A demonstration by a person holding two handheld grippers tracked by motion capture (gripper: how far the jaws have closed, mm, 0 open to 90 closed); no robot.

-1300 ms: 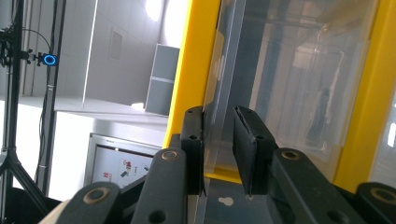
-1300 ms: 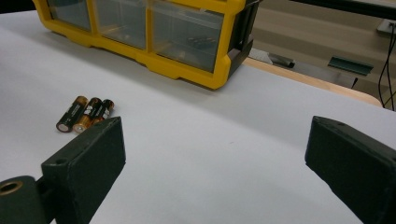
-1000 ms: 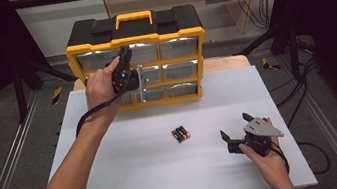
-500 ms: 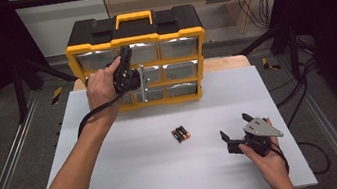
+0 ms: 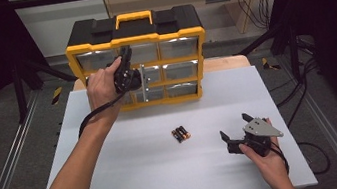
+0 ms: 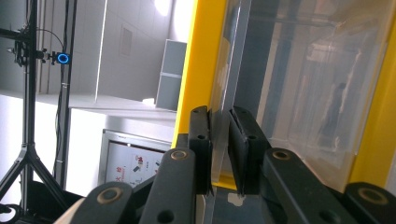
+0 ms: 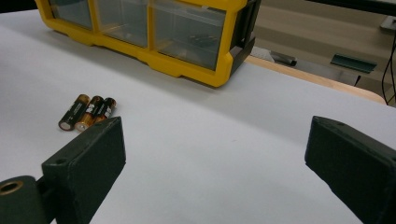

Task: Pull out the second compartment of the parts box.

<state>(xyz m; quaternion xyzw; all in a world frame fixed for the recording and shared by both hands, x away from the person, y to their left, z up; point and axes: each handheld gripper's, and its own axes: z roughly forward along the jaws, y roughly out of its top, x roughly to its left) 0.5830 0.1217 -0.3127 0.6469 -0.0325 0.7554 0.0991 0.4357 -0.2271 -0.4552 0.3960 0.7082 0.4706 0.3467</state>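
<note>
Where the high view looked down, the left gripper (image 5: 138, 79) met the organizer (image 5: 134, 29) front; batteries (image 5: 180, 133) lay mid-table. Its own view revealed a clear drawer front (image 6: 224, 93) clamped between the jaws. From the right gripper (image 7: 215, 158), spread wide, three batteries (image 7: 86, 112) showed.

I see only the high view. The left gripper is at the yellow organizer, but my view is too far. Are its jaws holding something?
Observer: Yes. In the left gripper view, the left gripper has its jaws closed on a thin clear edge of a drawer front, beside a yellow frame bar of the organizer.
Operator: And the right gripper, is it open?
Observer: The right gripper is wide open, with bare white table between its jaws.
Operator: How many batteries are on the table?
Observer: Three batteries, lying side by side and touching, to the left of the right gripper's left jaw in the right gripper view.
</note>
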